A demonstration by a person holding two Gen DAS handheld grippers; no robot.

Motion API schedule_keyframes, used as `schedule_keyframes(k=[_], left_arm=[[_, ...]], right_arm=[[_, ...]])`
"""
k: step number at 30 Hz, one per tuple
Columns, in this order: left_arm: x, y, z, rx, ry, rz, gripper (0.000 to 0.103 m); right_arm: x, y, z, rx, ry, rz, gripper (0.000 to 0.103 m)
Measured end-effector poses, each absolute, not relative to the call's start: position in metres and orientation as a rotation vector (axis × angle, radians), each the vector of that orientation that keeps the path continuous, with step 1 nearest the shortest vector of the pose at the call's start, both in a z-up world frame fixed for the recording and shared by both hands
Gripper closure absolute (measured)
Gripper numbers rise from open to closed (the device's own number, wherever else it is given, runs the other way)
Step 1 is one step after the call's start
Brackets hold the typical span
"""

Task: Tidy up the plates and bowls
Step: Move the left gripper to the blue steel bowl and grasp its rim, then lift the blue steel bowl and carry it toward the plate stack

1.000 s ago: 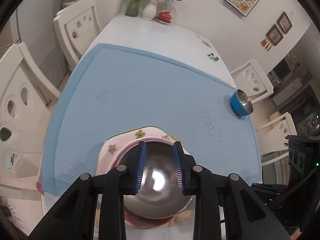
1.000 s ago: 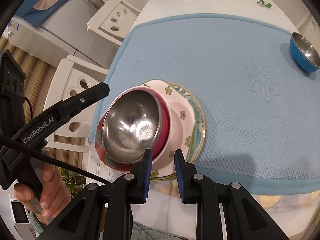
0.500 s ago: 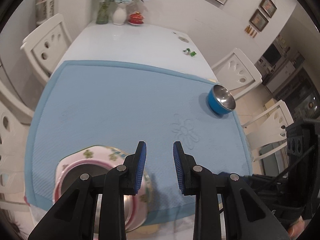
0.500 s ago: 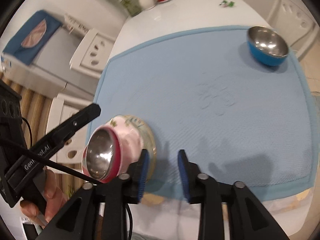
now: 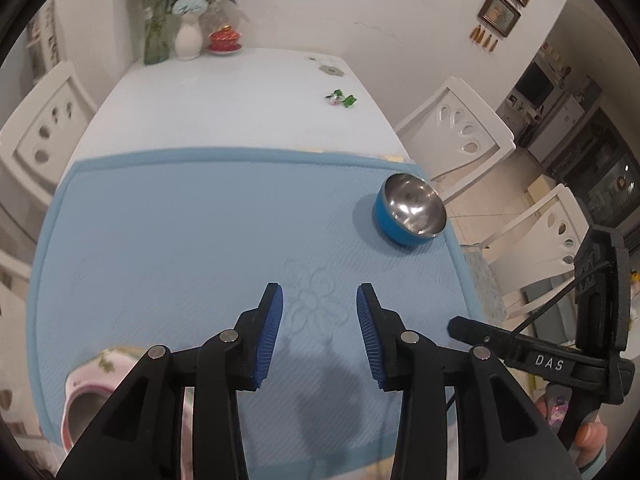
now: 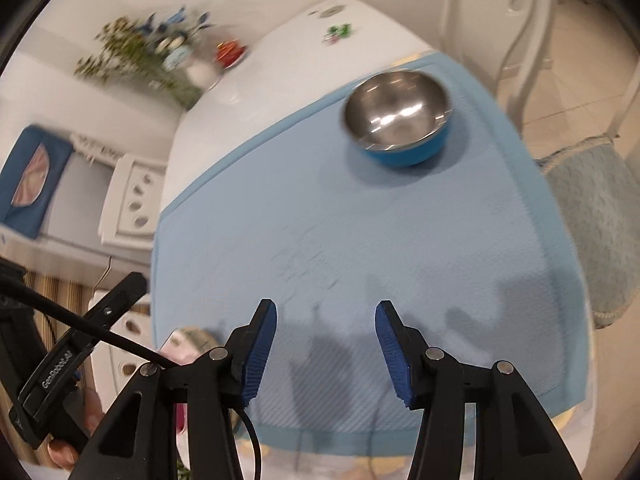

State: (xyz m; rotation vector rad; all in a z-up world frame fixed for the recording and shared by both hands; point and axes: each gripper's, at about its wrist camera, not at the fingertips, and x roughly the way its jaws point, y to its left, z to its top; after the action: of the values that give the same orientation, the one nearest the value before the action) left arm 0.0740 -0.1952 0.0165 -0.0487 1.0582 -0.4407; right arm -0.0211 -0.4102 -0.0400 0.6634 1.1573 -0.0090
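A blue bowl with a steel inside [image 5: 409,213] [image 6: 398,122] stands alone near the right edge of the light blue mat [image 5: 192,236] [image 6: 360,240]. At the mat's near left corner sits a flowered plate [image 5: 105,361] carrying a pink bowl with a steel bowl [image 5: 82,410] nested inside; the right wrist view shows only a sliver of that stack [image 6: 180,346]. My left gripper [image 5: 319,336] hovers over the middle of the mat, jaws opening, nothing between them. My right gripper [image 6: 325,350] hangs over the mat's near part, jaws also opening and empty.
White chairs [image 5: 460,136] stand along both long sides of the white table [image 5: 240,100]. A vase of flowers [image 5: 188,36], a red lidded cup [image 5: 225,39] and a small green trinket [image 5: 342,99] sit at the far end. A cushioned seat [image 6: 592,220] lies right of the mat.
Both grippers have swung right, away from the plate-and-bowl stack toward the blue bowl, and their jaws have widened. The stack has slid to the lower left of both views.
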Motion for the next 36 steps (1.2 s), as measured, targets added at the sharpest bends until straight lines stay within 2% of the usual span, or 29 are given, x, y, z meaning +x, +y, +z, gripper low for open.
schedule_keyframes(k=[9, 18, 19, 21, 23, 29, 32, 34, 36], left_arm=[[0.116, -0.258, 0.001, -0.025, 1.094, -0.508, 0.067], [0.171, -0.305, -0.038, -0.060, 1.181, -0.569, 0.067], [0.179, -0.309, -0.045, -0.076, 1.200, -0.579, 0.065], [0.188, -0.314, -0.055, -0.109, 1.228, -0.593, 0.052], [0.201, -0.318, -0.069, -0.175, 1.260, -0.607, 0.045], [0.222, -0.344, -0.104, -0.157, 1.306, -0.599, 0.045], [0.226, -0.353, -0.114, -0.143, 1.322, -0.609, 0.049], [0.229, -0.359, -0.122, -0.137, 1.340, -0.614, 0.054], [0.231, -0.364, -0.130, -0.134, 1.358, -0.618, 0.065]], right_arm=[[0.009, -0.477, -0.053, 0.702, 1.147, -0.096, 0.053], [0.055, -0.514, -0.079, 0.730, 1.148, -0.120, 0.053], [0.060, -0.516, -0.082, 0.729, 1.148, -0.119, 0.053], [0.071, -0.518, -0.088, 0.727, 1.152, -0.108, 0.053], [0.081, -0.520, -0.094, 0.728, 1.158, -0.098, 0.053], [0.103, -0.524, -0.114, 0.708, 1.173, -0.123, 0.053], [0.108, -0.525, -0.122, 0.683, 1.176, -0.134, 0.053], [0.111, -0.527, -0.128, 0.680, 1.179, -0.133, 0.053], [0.112, -0.529, -0.134, 0.694, 1.176, -0.122, 0.053]])
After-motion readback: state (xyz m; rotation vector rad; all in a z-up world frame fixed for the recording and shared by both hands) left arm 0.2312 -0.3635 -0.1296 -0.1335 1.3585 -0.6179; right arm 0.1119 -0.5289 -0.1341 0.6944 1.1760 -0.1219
